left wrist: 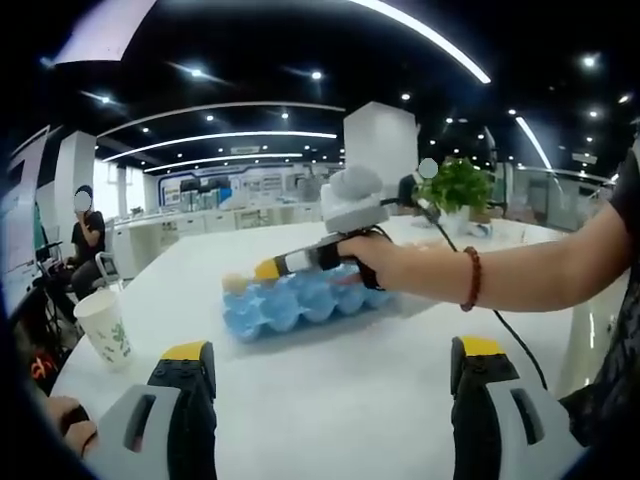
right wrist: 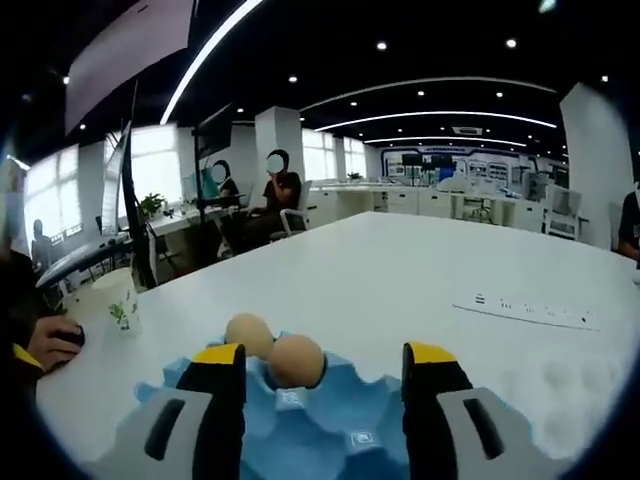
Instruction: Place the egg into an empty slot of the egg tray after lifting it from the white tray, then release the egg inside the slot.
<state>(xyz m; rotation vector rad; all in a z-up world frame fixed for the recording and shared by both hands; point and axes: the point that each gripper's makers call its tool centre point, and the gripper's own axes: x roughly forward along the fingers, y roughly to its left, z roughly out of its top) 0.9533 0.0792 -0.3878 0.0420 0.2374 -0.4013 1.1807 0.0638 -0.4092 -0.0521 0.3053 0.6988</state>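
On white table (left wrist: 330, 380), blue egg tray (left wrist: 300, 305)

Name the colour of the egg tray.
Light blue egg tray; it shows best in the left gripper view.

Two eggs (right wrist: 296, 360) in blue tray (right wrist: 330, 420)

Egg tray (right wrist: 300, 425) partly behind claw.
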